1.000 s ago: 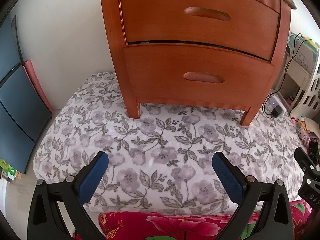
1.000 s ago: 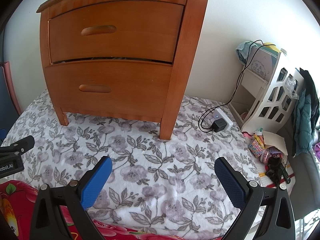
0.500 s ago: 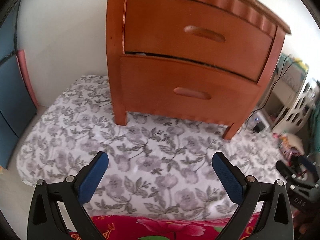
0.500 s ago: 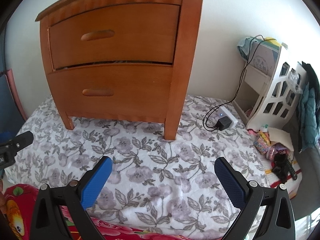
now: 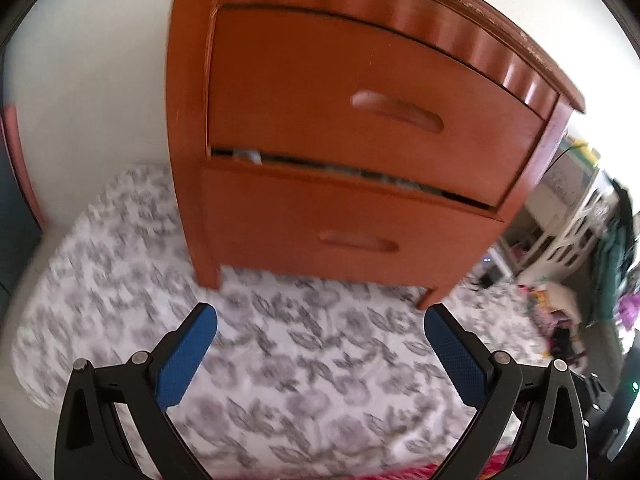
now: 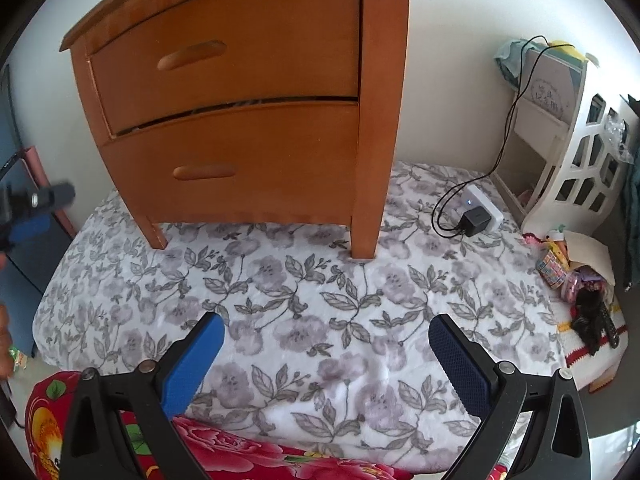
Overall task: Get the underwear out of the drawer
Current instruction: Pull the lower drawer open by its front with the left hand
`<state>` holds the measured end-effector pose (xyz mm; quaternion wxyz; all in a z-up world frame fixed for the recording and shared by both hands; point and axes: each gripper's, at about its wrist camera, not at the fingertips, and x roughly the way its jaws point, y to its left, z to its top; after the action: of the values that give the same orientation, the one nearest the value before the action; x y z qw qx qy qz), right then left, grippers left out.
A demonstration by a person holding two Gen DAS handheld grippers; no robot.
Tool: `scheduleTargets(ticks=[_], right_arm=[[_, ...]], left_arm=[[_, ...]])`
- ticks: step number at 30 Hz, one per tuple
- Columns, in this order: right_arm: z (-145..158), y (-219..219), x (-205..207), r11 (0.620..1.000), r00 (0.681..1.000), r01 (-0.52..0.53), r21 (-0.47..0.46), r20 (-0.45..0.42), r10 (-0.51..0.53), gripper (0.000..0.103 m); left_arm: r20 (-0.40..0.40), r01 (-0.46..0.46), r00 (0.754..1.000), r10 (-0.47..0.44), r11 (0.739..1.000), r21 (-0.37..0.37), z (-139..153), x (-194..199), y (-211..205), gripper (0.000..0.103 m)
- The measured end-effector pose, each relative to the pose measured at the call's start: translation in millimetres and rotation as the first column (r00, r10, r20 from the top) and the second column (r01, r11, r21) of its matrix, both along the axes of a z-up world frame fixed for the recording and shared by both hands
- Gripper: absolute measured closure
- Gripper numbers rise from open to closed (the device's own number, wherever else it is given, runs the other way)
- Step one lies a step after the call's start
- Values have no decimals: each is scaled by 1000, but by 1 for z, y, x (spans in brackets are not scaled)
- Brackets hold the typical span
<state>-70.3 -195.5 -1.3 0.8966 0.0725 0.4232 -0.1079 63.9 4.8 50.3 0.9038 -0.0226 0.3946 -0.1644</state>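
Observation:
A brown wooden nightstand (image 5: 360,160) (image 6: 248,120) with two drawers stands on a floral blanket (image 6: 320,300). The upper drawer (image 5: 360,96) (image 6: 240,52) sits slightly ajar, and pale fabric (image 5: 248,155) peeks from the dark gap beneath it in the left wrist view. The lower drawer (image 5: 340,236) (image 6: 240,164) is closed. My left gripper (image 5: 320,320) is open over the blanket, well short of the nightstand, holding nothing. My right gripper (image 6: 326,330) is open too, empty, low over the blanket. The left gripper (image 6: 36,208) shows at the left edge of the right wrist view.
A white power strip with a black charger and cable (image 6: 472,216) lies right of the nightstand. A white cut-out shelf (image 6: 580,152) and small clutter (image 6: 580,288) stand at the right. A red flowered cloth (image 6: 240,452) lies nearest me. Dark blue panels (image 5: 12,184) are at the left.
Both grippers have risen and drawn closer to the nightstand, the left one swinging fast so its view is blurred. Both stayed open.

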Motion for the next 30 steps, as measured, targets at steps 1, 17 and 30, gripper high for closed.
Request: scheduleTargets(ticks=[1, 17, 30], right_arm=[[-2, -1, 2, 1000, 1000, 2, 7, -11, -2, 0], [-20, -8, 13, 995, 996, -20, 99, -88, 29, 0], [-35, -22, 15, 975, 991, 19, 224, -132, 11, 0]], left_arm=[[17, 11, 1000, -11, 999, 31, 5, 7, -5, 0], [-31, 301, 952, -304, 913, 275, 16, 105, -77, 0], [-157, 517, 849, -504, 735, 439, -12, 139, -116, 0]])
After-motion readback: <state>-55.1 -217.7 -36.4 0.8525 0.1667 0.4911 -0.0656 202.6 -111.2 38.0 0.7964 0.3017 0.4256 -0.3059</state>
